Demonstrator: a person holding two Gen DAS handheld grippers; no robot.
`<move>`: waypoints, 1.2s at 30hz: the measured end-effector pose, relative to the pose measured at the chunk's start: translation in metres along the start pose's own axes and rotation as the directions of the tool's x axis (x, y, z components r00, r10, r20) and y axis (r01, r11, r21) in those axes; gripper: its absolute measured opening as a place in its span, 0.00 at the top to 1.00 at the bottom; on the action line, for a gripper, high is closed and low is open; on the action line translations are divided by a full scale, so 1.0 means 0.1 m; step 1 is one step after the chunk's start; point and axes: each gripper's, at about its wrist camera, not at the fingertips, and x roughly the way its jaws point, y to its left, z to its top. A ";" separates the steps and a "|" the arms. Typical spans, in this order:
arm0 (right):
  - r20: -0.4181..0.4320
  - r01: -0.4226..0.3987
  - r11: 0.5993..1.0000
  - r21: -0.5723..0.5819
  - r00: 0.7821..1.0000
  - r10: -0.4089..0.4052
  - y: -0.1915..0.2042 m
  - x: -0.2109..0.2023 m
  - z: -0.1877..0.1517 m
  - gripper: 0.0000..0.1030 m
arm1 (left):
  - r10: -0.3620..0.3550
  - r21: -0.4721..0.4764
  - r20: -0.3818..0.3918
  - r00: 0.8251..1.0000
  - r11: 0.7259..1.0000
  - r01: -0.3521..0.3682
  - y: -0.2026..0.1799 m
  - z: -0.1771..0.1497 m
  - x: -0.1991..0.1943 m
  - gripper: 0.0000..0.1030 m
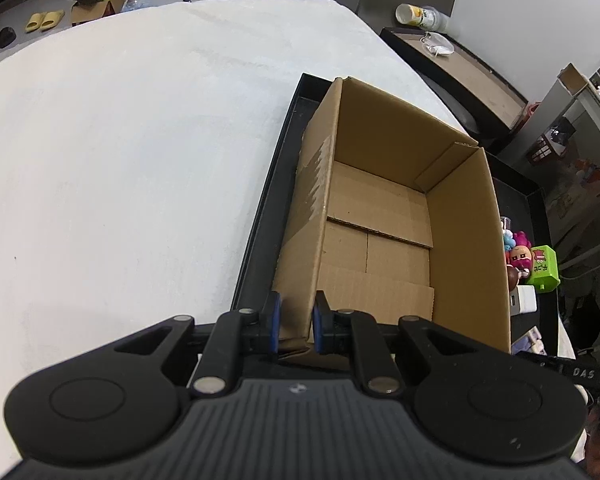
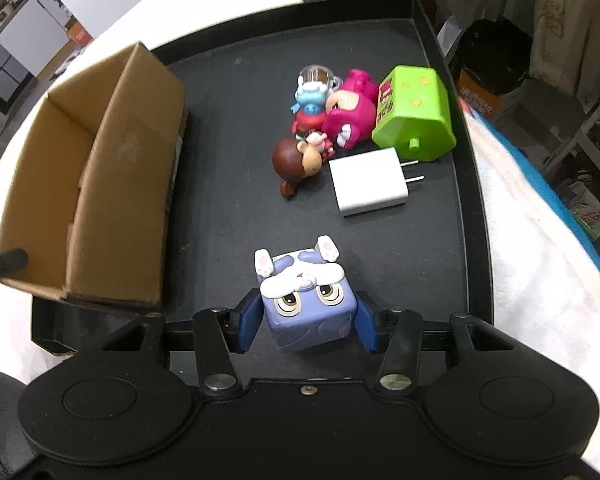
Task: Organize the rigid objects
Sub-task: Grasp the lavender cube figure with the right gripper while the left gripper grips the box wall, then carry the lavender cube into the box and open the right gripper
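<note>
2 grippers were recorded, 1 per wrist view. Left gripper point(image 1: 296, 322): blue pads pressed against both faces of the near-left wall of the cardboard box point(image 1: 384, 216), pinching that wall at its near corner. Box: open-topped, nothing visible inside, standing in the left part of the black tray point(image 1: 260, 216), which lay on a white cloth-covered table point(image 1: 132, 140).

Right gripper point(image 2: 306, 322): blue pads set against the 2 side faces of the purple cube toy point(image 2: 306, 304), clamping it at the near edge of the tray point(image 2: 236, 184). Cube: cartoon eyes facing up, white rabbit-like ears and paws on its far side.

Further items lay loose on the tray floor, far from the cube and right of the box point(image 2: 112, 184):
- 1 white wall charger point(image 2: 364, 184), prongs pointing right.
- 1 green block-shaped toy point(image 2: 416, 116), just beyond the charger.
- 1 magenta figure point(image 2: 350, 118), touching the green toy's left side.
- 1 brown-haired doll point(image 2: 296, 160), lying just left of the charger.
- 1 blue-and-white figure with a clear dome point(image 2: 312, 92), at the far left of the cluster.
</note>
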 end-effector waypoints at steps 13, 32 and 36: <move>0.069 0.005 1.000 0.015 0.998 -0.006 0.06 -0.36 -0.01 0.54 | -0.045 -0.014 0.049 0.998 0.999 0.046 0.11 -0.09 -0.03 0.85; 0.171 0.050 0.993 -0.103 0.985 -0.032 0.75 -0.74 0.26 0.53 | -0.098 -0.057 0.098 0.990 0.993 0.103 0.22 -0.17 -0.02 0.83; 0.179 0.047 0.992 -0.116 0.984 -0.026 0.92 -0.75 0.30 0.54 | -0.102 -0.058 0.102 0.990 0.992 0.109 0.24 -0.18 -0.03 0.83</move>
